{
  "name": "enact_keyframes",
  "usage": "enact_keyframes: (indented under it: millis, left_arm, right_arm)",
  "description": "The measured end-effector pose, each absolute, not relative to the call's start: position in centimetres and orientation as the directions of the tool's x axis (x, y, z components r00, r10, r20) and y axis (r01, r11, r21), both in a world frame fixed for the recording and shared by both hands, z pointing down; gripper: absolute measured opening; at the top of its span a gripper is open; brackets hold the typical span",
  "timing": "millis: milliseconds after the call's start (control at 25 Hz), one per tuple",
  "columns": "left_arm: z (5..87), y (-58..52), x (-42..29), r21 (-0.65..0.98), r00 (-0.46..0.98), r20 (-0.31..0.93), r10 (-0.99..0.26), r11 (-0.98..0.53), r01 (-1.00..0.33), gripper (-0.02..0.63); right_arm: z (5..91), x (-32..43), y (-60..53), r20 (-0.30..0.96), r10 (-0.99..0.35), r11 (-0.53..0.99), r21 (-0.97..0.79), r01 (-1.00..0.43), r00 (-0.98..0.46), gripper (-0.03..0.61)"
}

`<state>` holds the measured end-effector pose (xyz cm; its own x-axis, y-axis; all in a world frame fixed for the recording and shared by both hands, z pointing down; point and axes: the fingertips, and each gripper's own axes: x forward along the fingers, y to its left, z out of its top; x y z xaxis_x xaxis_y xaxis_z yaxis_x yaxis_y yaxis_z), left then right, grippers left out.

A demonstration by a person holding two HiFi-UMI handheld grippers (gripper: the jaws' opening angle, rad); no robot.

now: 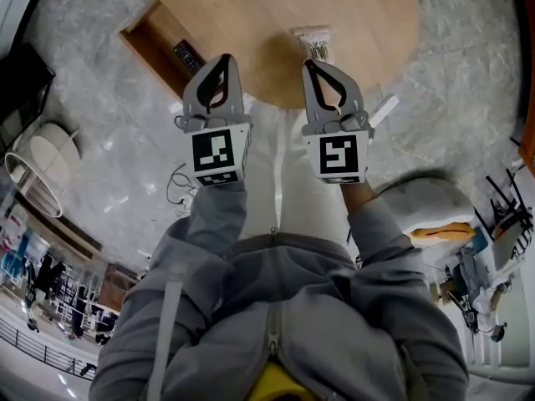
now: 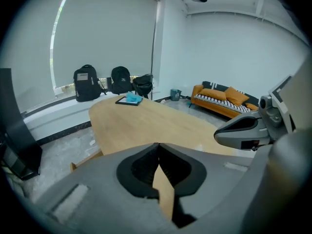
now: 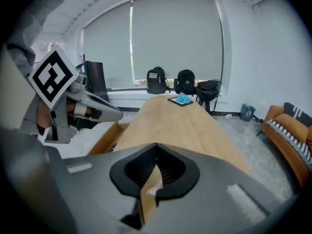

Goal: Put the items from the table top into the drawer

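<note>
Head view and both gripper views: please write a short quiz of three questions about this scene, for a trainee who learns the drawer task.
1. True or false: the left gripper holds an item.
2. The drawer beside the table is: A open; B closed; C taken out.
3. What lies inside the drawer?
Key: 1 false, its jaws are shut on nothing. 2 A. 3 a dark remote control.

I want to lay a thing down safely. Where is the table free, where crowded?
Free: the table top between the white item at its near edge and the tray with blue cloth at the far end; the drawer beside the remote. Only those spots are occupied.
</note>
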<state>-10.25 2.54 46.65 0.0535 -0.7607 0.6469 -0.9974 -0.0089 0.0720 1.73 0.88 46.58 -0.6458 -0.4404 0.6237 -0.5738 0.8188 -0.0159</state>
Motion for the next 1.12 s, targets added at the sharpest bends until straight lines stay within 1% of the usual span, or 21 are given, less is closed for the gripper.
enact_keyframes:
  millis: [560,920,960,1080,1120]
  left_arm:
    - [46.2,-1.7,0.2,0.104,0.24,0.626,-0.742,-0.226,-0.969,0.006]
    - [48.3,-2.2,4.8,0.123,0.313,0.675,-0.669,-0.316,-0.941,0.008]
    - [48.9,-2.1,5.2,0.131,0.318,0.687,-0.654,-0.319,-0.939,0.016]
    - [51.3,-1.5,6.6,0.186,0.341,0.736,-0.586,-0.309,-0.933,0.152]
    - [52.1,-1.3,7.0,0.208,0.347,0.749,-0.564,-0.297,-0.932,0.178]
  right_arm:
    - [46.5,10.5,-0.9,0.627,-0.542,0.725,0.013,-0.689,-0.559,0.0]
    - [47.1,14.3,-1.1,0.633,-0.579,0.662,-0.004,-0.749,-0.514,0.0]
    - [47.3,14.6,-1.1,0.633,-0.579,0.659,-0.006,-0.752,-0.513,0.0]
    - [47.6,15.4,-1.1,0.636,-0.577,0.655,-0.014,-0.755,-0.512,0.0]
    - [47.8,15.6,-1.1,0.637,-0.575,0.655,-0.017,-0.756,-0.512,0.0]
